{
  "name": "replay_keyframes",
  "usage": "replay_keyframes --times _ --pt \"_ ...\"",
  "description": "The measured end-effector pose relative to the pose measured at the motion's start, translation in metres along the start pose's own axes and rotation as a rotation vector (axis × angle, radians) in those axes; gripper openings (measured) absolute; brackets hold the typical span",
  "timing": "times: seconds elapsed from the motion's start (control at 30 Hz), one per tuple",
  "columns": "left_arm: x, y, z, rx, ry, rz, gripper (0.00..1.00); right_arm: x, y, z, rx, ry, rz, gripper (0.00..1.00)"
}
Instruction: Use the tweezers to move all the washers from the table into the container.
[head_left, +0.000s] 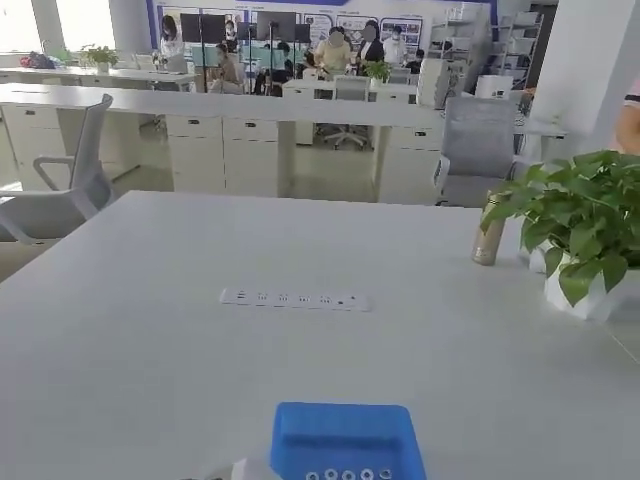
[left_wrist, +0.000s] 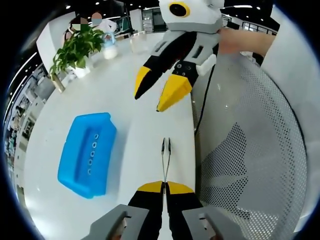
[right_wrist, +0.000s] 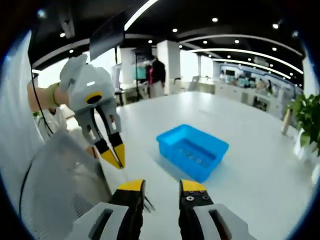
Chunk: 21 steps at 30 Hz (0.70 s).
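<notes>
My left gripper (left_wrist: 165, 186) is shut on slim metal tweezers (left_wrist: 165, 155), which point forward over the white table's near edge. The blue container (left_wrist: 72, 172) lies to their left, with several washers (left_wrist: 92, 152) in a row on its floor. Ahead hangs my right gripper (left_wrist: 152, 97), open with nothing between its yellow-tipped fingers. In the right gripper view, that gripper (right_wrist: 162, 187) stands open above the table edge, the left gripper (right_wrist: 113, 156) hangs to its left, and the container (right_wrist: 172, 145) holds washers (right_wrist: 197, 159). The head view catches the container (head_left: 340, 425) and washers (head_left: 348, 475) at the bottom.
A white power strip (head_left: 295, 299) lies mid-table. A potted plant (head_left: 585, 225) and a metal bottle (head_left: 489, 232) stand at the far right. A mesh chair back (left_wrist: 250, 150) is close beside the grippers. People sit at desks in the background.
</notes>
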<state>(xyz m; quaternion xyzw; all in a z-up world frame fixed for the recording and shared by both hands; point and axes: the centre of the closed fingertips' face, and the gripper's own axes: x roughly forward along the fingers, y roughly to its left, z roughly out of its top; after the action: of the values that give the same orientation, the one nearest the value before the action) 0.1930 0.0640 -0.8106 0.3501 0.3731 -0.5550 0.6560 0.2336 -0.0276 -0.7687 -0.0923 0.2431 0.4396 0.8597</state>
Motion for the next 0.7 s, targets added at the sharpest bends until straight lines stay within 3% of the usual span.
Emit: replay_keyframes --times 0.13,0.2,0.3,0.4,0.53,0.7 --pt "0.002 -0.002 -0.005 -0.005 0.013 -0.001 0.00 -0.012 -0.021 0.011 0.078 -0.078 -0.095 0.24" --pt "0.003 -0.002 -0.007 -0.006 0.018 0.001 0.00 -0.021 -0.031 0.022 0.142 -0.149 -0.143 0.24" --pt "0.004 -0.003 -0.010 -0.017 0.021 0.000 0.00 -0.035 -0.047 0.027 0.230 -0.212 -0.206 0.24" --pt "0.007 -0.003 -0.014 -0.023 0.029 -0.002 0.00 -0.040 -0.051 0.019 0.254 -0.191 -0.218 0.26" --pt "0.011 -0.003 -0.017 -0.030 0.044 -0.008 0.00 -0.053 -0.056 0.019 0.316 -0.242 -0.233 0.25" --pt "0.017 -0.002 -0.021 -0.020 0.073 -0.018 0.00 -0.061 -0.061 0.014 0.349 -0.252 -0.261 0.25"
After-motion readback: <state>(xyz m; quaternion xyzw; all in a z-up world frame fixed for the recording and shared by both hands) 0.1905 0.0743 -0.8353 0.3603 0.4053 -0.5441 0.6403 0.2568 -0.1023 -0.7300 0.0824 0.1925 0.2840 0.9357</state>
